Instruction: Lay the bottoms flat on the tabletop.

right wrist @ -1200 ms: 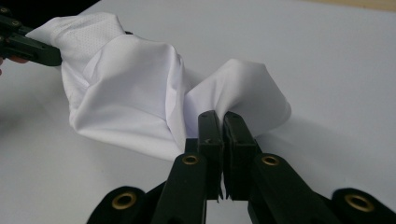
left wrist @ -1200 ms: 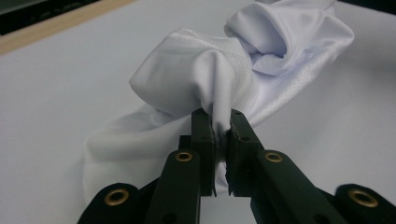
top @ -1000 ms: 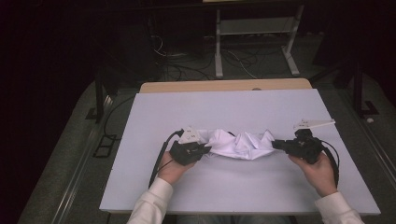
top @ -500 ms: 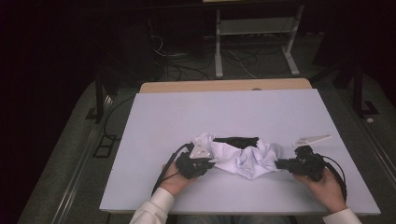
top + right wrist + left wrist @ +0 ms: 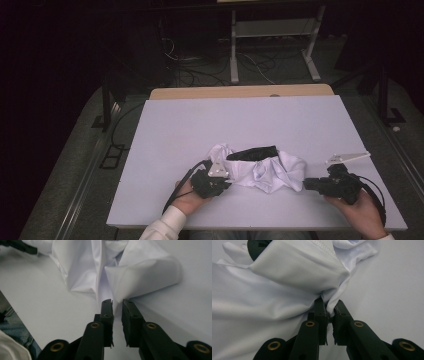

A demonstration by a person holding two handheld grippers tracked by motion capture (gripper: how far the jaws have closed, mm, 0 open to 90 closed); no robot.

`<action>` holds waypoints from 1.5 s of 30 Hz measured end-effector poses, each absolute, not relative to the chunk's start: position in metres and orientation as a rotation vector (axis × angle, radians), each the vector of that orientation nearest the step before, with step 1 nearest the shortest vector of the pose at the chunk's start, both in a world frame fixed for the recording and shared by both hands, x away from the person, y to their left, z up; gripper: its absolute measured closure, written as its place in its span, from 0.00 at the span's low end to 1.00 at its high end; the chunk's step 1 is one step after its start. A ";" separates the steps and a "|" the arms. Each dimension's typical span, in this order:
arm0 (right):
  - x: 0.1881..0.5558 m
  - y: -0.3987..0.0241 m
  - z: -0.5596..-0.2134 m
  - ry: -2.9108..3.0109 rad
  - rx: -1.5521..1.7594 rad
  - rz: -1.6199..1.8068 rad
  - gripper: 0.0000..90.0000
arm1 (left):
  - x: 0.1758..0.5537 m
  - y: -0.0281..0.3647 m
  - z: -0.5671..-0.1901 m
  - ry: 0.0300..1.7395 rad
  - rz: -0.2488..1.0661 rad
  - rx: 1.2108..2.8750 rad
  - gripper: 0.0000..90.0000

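Observation:
A crumpled white garment (image 5: 267, 174) with a black trim strip (image 5: 252, 152) lies near the front of the white table (image 5: 250, 120). My left gripper (image 5: 227, 182) is at its left end, shut on a fold of the white cloth (image 5: 287, 290), which is pinched between the fingertips (image 5: 320, 305). My right gripper (image 5: 306, 184) sits at the garment's right end. Its jaws have just been opening and now stand slightly apart. The cloth (image 5: 140, 275) lies just past the right gripper's (image 5: 117, 302) tips, with nothing pressed between them.
The table's front edge (image 5: 260, 226) runs just below both hands. A wooden tabletop strip (image 5: 240, 92) borders the far side. Beyond it are floor cables (image 5: 200, 70) and a white metal frame (image 5: 272, 35) in the dark.
Both grippers came toward the front edge, dragging the garment with them and bunching it up. The right jaws parted and let go of the cloth's right end.

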State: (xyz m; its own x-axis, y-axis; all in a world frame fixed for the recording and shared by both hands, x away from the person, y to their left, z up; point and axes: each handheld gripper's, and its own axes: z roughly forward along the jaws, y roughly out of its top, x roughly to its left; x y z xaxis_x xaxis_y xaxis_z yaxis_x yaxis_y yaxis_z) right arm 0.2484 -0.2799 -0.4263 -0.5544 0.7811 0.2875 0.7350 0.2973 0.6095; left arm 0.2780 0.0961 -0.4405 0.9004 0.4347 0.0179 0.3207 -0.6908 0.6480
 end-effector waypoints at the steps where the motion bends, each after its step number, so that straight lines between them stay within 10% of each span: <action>1: 0.248 -0.281 -0.423 2.455 1.452 1.114 0.80 | 0.278 0.096 -0.441 0.535 0.222 2.390 0.91; 15: 0.287 -0.265 -0.390 2.346 1.337 1.269 0.50 | 0.279 0.094 -0.444 0.524 0.218 2.399 0.91; 35: 0.381 -0.223 -0.425 2.521 1.366 1.188 0.43 | 0.281 0.094 -0.443 0.484 0.214 2.417 0.91; 38: 0.392 -0.217 -0.433 2.584 1.376 1.136 0.51 | 0.282 0.094 -0.442 0.481 0.219 2.415 0.91; 42: 0.398 -0.210 -0.441 2.678 1.371 1.079 0.93 | 0.283 0.097 -0.438 0.483 0.234 2.397 0.91; 45: 0.398 -0.212 -0.437 2.673 1.350 1.133 0.95 | 0.285 0.099 -0.434 0.490 0.245 2.378 0.91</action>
State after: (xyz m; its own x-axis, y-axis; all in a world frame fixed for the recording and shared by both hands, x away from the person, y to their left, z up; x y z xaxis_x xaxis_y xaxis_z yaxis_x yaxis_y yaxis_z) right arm 0.3977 -0.2122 -0.4374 -0.6428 0.6822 0.3483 0.7248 0.3944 0.5649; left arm 0.2847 0.0993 -0.4344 0.9111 0.4100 0.0428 0.2806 -0.6929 0.6641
